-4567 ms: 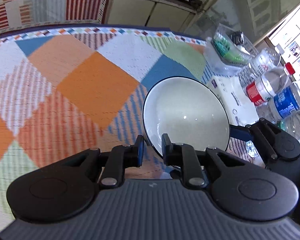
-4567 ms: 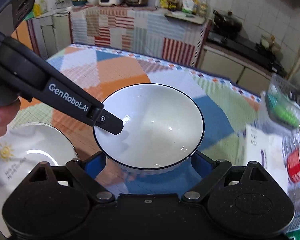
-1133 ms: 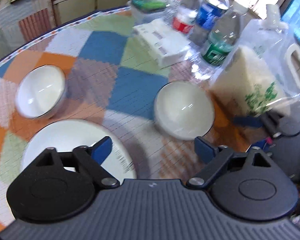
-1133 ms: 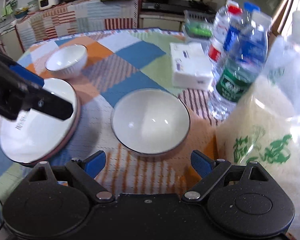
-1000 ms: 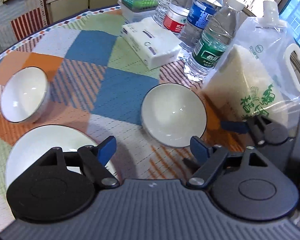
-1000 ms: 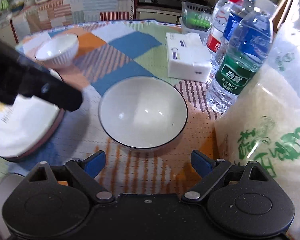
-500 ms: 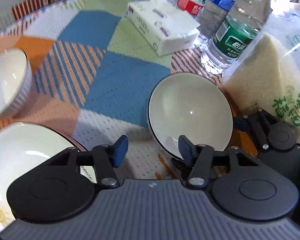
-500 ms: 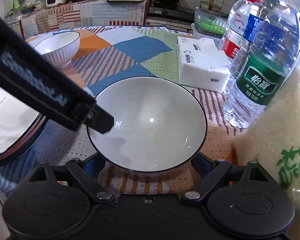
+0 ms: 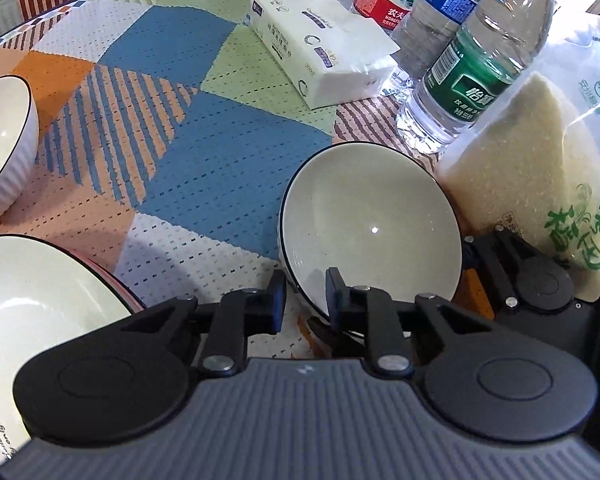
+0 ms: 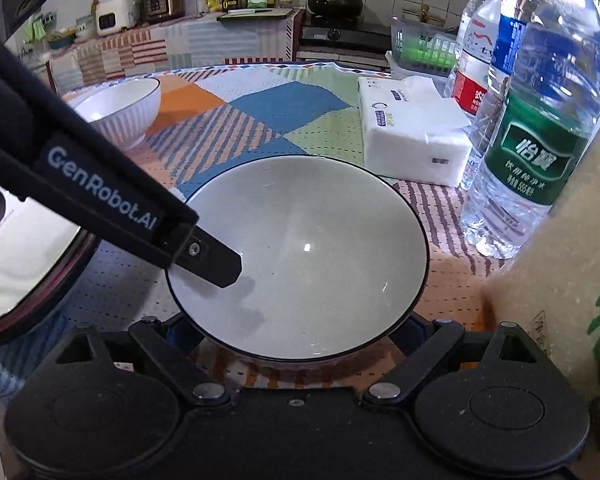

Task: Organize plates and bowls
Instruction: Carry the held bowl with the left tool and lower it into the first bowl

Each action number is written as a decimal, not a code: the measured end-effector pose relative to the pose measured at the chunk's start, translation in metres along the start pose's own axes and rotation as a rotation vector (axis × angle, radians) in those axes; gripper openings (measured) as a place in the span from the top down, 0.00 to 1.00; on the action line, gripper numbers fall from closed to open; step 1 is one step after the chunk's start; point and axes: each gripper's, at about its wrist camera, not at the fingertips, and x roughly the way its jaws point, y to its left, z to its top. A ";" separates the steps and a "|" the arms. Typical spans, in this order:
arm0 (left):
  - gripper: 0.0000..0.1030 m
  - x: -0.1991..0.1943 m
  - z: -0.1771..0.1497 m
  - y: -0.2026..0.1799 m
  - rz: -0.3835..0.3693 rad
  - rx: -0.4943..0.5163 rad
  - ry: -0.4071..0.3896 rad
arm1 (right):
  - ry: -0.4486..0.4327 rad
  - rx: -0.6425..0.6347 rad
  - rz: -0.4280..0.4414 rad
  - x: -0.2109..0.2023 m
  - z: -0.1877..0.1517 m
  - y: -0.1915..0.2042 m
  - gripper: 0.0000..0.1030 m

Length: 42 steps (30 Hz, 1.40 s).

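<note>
Both grippers have dropped closer to the near bowl (image 9: 370, 224) since a second ago, and the left gripper (image 9: 305, 298) went from wide open to nearly shut. Its jaws are closing on the bowl's near-left rim: one of its fingers (image 9: 277, 300) sits outside the wall, the other inside the bowl, rim between them. Contact with the pads looks likely but is hard to confirm from the left wrist view. In the right wrist view the left gripper's inner finger (image 10: 208, 258) reaches over the rim into the white interior.

Right gripper (image 10: 296, 332) is spread wide, one finger on each side of the bowl's near base; its blue pads are mostly hidden under the rim, so touch cannot be told.

Near bowl sits on the patchwork-cloth desk (image 9: 204, 148), just beside a rice bag (image 9: 540, 184) and near a green-label water bottle (image 10: 536, 152). Tissue pack (image 9: 320, 52) lies beyond it. A second, ribbed bowl (image 10: 120, 110) sits well apart at the far left. Plate (image 9: 32, 300) lies at left, near the left gripper, apart from the near bowl.
</note>
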 end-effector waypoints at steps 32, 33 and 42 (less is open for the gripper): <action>0.82 -0.159 -0.006 0.048 0.119 -0.070 -0.151 | -0.175 -0.249 0.035 -0.075 0.082 0.089 0.08; 0.82 -0.164 -0.006 0.053 0.125 -0.077 -0.158 | -0.183 -0.264 0.040 -0.075 0.085 0.092 0.08; 0.80 -0.196 0.015 0.115 0.156 -0.176 -0.195 | -0.202 -0.369 0.153 -0.053 0.143 0.126 0.08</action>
